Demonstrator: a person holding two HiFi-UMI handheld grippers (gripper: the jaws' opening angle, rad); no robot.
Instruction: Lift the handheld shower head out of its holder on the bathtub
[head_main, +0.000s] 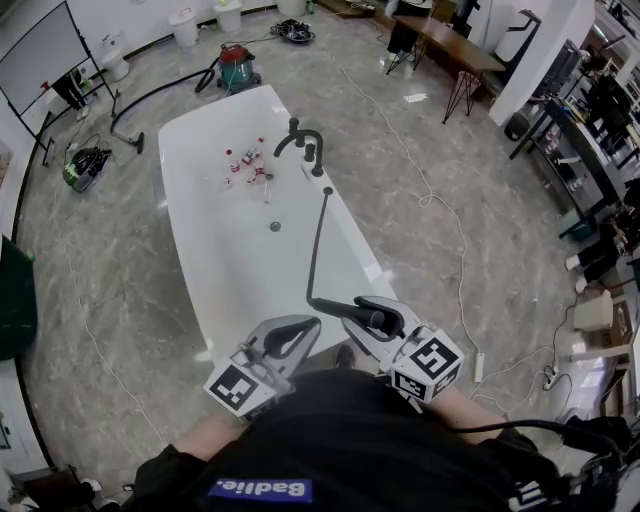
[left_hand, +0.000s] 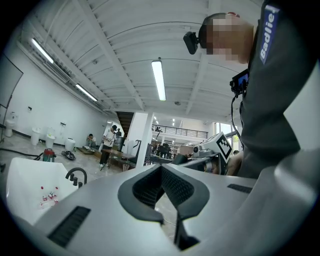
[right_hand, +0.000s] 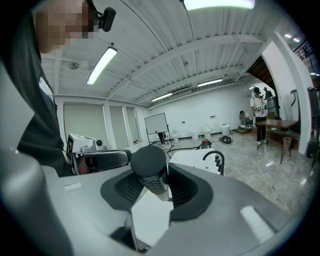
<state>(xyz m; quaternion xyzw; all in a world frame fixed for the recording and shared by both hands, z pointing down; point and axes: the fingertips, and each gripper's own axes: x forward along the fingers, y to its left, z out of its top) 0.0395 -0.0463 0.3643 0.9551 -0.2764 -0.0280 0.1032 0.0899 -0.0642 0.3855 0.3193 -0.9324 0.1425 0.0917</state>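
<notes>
- The grey marble floor spreads round everything, with a white cable trailing across it to the right of the tub.
- The white bathtub stands in the middle of the head view, its near end just in front of the person.
- The person's dark sleeve fills the right side of the left gripper view.
- The right gripper is over the near right corner of the tub. Its jaws are clenched on the handle of the shower head, which the right gripper view shows pinched between the two dark pads.
- The left gripper hangs just beside it at the tub's near end. In its own view the jaw tips meet and nothing is between them.
- The black hose runs from the held handle along the tub's right side to the rim just short of the faucet.
- The shower head is out of its holder, carried in the right gripper well apart from the faucet; its round black end sticks up above the pads.
- The black curved faucet stands on the far right rim.
- A few small red-and-white bottles lie in the far part of the tub.
- The drain sits on the tub bottom, nearer than the bottles.
</notes>
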